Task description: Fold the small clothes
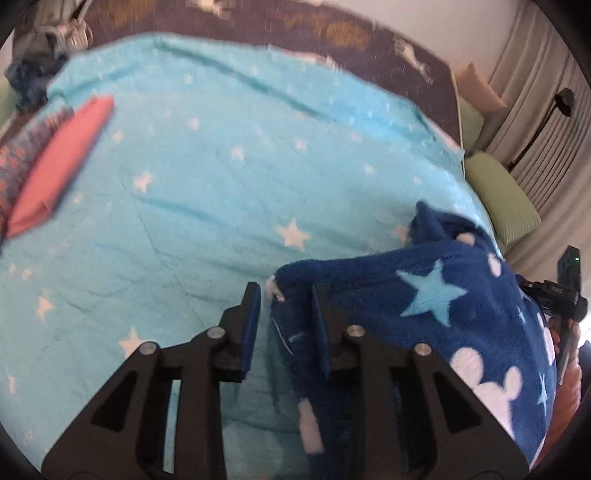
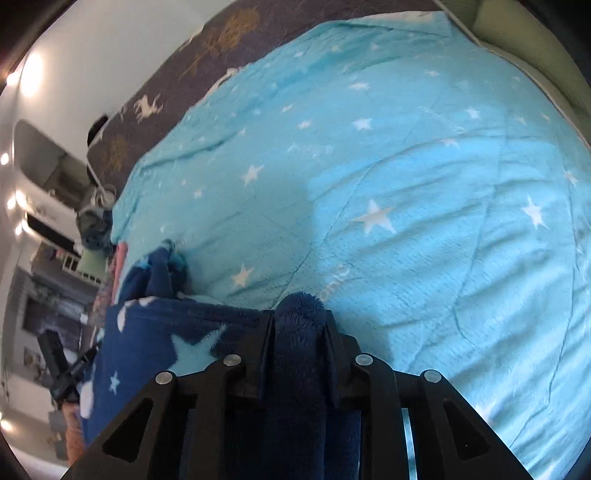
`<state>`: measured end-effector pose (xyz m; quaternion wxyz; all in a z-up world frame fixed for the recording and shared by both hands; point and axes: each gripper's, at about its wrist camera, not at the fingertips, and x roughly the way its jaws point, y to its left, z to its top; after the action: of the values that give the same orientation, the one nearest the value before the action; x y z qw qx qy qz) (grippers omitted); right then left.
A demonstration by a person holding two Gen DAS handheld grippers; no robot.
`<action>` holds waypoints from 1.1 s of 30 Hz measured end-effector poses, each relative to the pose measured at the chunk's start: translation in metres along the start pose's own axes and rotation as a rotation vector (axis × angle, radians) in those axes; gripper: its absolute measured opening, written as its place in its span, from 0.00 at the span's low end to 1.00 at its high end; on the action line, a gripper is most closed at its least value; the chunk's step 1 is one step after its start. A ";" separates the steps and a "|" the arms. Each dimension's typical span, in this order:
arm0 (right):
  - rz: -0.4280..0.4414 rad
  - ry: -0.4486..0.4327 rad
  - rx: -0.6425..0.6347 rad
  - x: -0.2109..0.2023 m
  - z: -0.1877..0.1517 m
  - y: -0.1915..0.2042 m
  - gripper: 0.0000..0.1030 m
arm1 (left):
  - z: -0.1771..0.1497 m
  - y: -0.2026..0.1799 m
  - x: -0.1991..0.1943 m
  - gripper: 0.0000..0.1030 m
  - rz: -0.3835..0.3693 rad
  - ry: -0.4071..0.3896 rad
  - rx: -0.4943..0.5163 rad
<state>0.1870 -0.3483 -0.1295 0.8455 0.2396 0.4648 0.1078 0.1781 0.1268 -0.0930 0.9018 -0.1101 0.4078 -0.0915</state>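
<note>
A dark blue fleece garment (image 1: 424,295) with light blue stars and white mouse-head shapes hangs lifted above the bed. My left gripper (image 1: 284,295) stands with a gap between its blue pads; the garment's edge with a white tag hangs between them against the right pad. My right gripper (image 2: 300,314) is shut on a bunched fold of the same garment (image 2: 166,343), which spreads to the left in the right wrist view. Both grippers are above a light blue blanket (image 1: 221,184) with white stars.
A folded pink garment (image 1: 62,166) lies on a patterned one at the left of the bed. A dark pile of clothes (image 1: 29,77) sits at the far left corner. Green pillows (image 1: 506,199) line the right side. A dark bedspread (image 1: 332,29) runs along the far edge.
</note>
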 end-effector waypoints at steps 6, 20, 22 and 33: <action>-0.146 -0.231 -0.062 -0.093 -0.020 0.026 0.46 | 0.003 -0.012 -0.073 0.52 -0.008 -0.141 0.011; -0.075 -0.033 -0.326 -0.065 -0.172 0.096 0.47 | -0.106 -0.003 -0.073 0.68 0.021 0.060 -0.020; -0.093 -0.051 -0.306 -0.078 -0.176 0.099 0.48 | -0.105 -0.005 -0.084 0.68 0.043 0.042 0.003; -0.048 -0.034 -0.292 -0.105 -0.204 0.101 0.54 | -0.126 -0.032 -0.104 0.81 0.066 0.043 0.080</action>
<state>-0.0368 -0.2413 -0.0934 0.8814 0.1046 0.4354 0.1502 0.0132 0.1067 -0.0911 0.8990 -0.0585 0.4265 -0.0803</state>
